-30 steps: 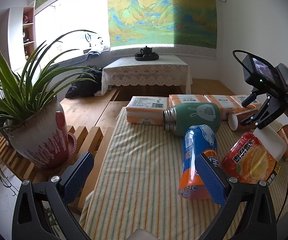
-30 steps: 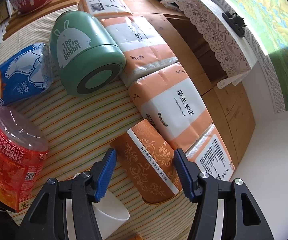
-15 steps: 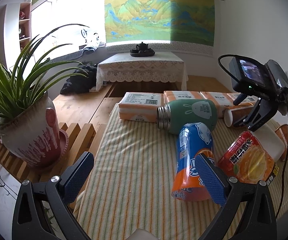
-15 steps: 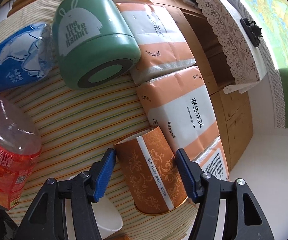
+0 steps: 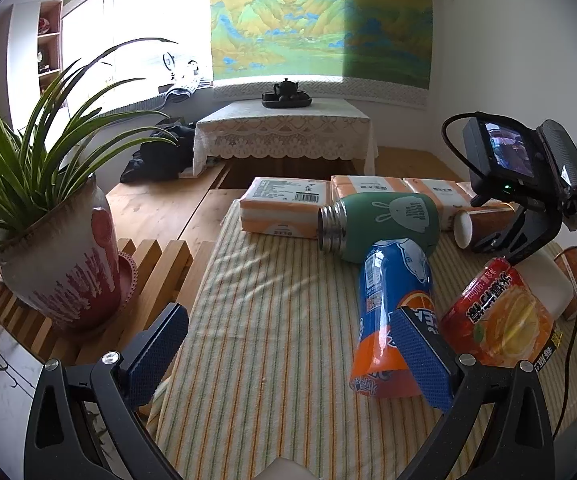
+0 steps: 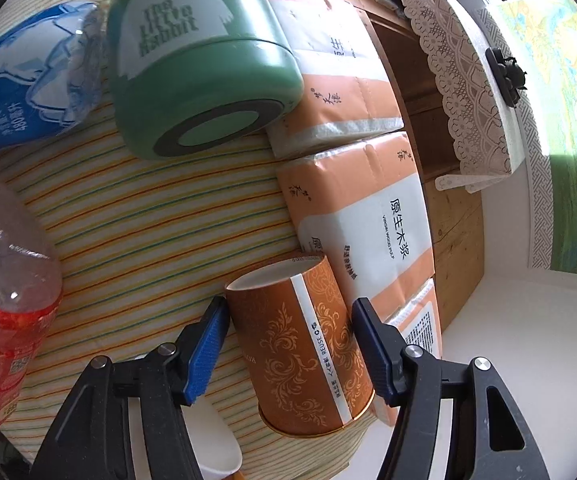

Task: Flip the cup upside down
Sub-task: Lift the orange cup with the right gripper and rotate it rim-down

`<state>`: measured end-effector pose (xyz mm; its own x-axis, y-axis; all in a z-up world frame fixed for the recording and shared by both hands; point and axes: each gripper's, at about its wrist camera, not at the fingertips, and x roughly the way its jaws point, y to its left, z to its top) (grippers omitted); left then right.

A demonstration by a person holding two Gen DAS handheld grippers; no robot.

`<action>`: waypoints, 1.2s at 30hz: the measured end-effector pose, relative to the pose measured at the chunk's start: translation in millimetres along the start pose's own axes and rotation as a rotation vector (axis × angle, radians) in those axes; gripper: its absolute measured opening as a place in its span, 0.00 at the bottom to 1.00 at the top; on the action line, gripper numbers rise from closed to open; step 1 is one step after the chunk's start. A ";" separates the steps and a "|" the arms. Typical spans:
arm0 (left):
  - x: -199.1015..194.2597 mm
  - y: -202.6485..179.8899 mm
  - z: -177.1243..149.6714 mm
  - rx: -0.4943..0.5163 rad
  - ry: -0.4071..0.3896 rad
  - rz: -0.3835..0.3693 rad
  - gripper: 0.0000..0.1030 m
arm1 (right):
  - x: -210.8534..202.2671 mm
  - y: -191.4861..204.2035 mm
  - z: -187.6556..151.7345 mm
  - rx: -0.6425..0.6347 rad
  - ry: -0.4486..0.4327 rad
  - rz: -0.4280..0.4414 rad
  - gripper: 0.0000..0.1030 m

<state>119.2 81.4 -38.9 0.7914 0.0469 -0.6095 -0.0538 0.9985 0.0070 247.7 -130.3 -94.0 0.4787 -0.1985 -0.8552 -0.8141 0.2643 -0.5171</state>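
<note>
One orange paper cup [image 6: 300, 344] on its side on the striped cloth [image 6: 156, 232], between the spread right gripper [image 6: 288, 344] pads, beside tissue packs [image 6: 368, 216]. Left gripper [image 5: 288, 344] wide apart over bare cloth, one green flask [image 5: 388, 220] ahead.

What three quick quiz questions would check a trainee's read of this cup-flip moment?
1. True or false: the orange paper cup lies on its side.
2. Which tool brackets the cup: A) left tool B) right tool?
3. What does the green flask rest against on its far side?

Key:
1. True; its open mouth faces the flask.
2. B; pads flank the cup, apparently not yet clamped.
3. The tissue packs.
</note>
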 end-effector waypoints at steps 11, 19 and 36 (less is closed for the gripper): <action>-23.2 -3.8 -2.9 0.002 -0.028 -0.013 0.99 | -62.6 -24.5 -24.8 0.195 -0.188 0.006 0.55; -57.7 -5.0 -9.1 -0.006 -0.061 -0.023 0.99 | -131.9 2.8 -64.1 0.207 -0.232 -0.073 0.55; -98.4 -18.9 -42.1 0.023 -0.072 -0.102 0.99 | -120.6 159.1 -101.0 0.134 -0.213 0.025 0.54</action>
<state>16.7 56.7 -12.5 0.8336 -0.0544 -0.5497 0.0430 0.9985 -0.0336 27.2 -159.6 -69.6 0.5287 0.0089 -0.8487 -0.7825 0.3926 -0.4833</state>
